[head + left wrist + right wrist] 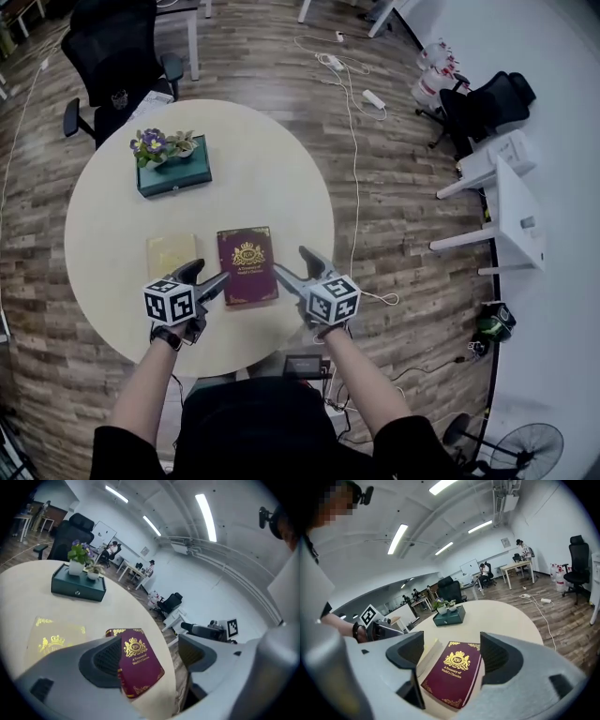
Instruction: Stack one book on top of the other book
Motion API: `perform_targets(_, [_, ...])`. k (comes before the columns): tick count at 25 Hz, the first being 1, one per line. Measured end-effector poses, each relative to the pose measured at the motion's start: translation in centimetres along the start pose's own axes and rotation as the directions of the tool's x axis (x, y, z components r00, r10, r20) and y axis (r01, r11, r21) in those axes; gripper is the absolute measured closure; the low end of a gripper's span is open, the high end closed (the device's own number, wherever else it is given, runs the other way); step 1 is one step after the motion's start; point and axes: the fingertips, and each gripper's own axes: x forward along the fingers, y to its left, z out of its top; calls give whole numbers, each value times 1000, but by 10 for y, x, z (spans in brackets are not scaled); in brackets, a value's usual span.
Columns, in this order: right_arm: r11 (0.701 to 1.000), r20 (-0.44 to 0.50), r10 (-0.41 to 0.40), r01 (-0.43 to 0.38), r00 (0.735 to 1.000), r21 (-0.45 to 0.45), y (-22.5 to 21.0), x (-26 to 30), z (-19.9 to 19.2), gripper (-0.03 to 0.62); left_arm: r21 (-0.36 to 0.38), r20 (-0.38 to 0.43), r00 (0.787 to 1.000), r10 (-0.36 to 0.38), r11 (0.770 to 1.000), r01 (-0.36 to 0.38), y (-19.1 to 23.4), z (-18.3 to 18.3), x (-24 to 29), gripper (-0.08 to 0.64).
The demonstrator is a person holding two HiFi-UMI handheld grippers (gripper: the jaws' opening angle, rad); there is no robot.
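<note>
Head view shows two books lying flat and side by side on the near part of a round, pale table [272, 159]. There is one maroon book [247, 265] with gold print on its cover, and one cream book [171, 255] just to its left with a narrow strip of tabletop between them. Neither lies on the other.

Two grippers are held over the near edge of the table. The left gripper [208, 275] is at the near left corner of the maroon book, over the gap between the books. The right gripper [291, 261] is just off the book's right edge. In the left gripper view its fingers [101, 660] stand spread wide and pinch nothing, with the maroon book seen on the table beyond them. In the right gripper view its fingers [405, 651] are spread too. The same book lies ahead in the gap between them, and the pads are clear of it.

On the far left of the table sits one dark green box [174, 173] carrying two small potted plants [155, 145].

The floor [394, 216] is wood plank. Two black office chairs are in sight, one far left [117, 56] and one far right [487, 103]. A white cable [354, 141] trails across the floor, and a white desk [511, 202] stands at the right.
</note>
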Motion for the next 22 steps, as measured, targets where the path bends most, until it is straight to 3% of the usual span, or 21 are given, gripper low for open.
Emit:
perform_targets(6, [997,-192,19,-4,981,79,-32,46,-60,235,-24,-192,975,112,993,-118,43,-38,37,210])
perform_targets(11, [988,-312,37,11,949,151,-50,68,-103,244,-70,-308,946,101,989,-129,56,-66,60,210])
perform_targets(16, [974,-381,83,5,921,226,-59,82,-128,253,-65,-387,916,105,988,-140,61,-85,75,210])
perform_targets(22, [970,-437,122,-13,891,244,-56,94,-145,296,-69,-421,898,124,983,-168,71,-94,87,210])
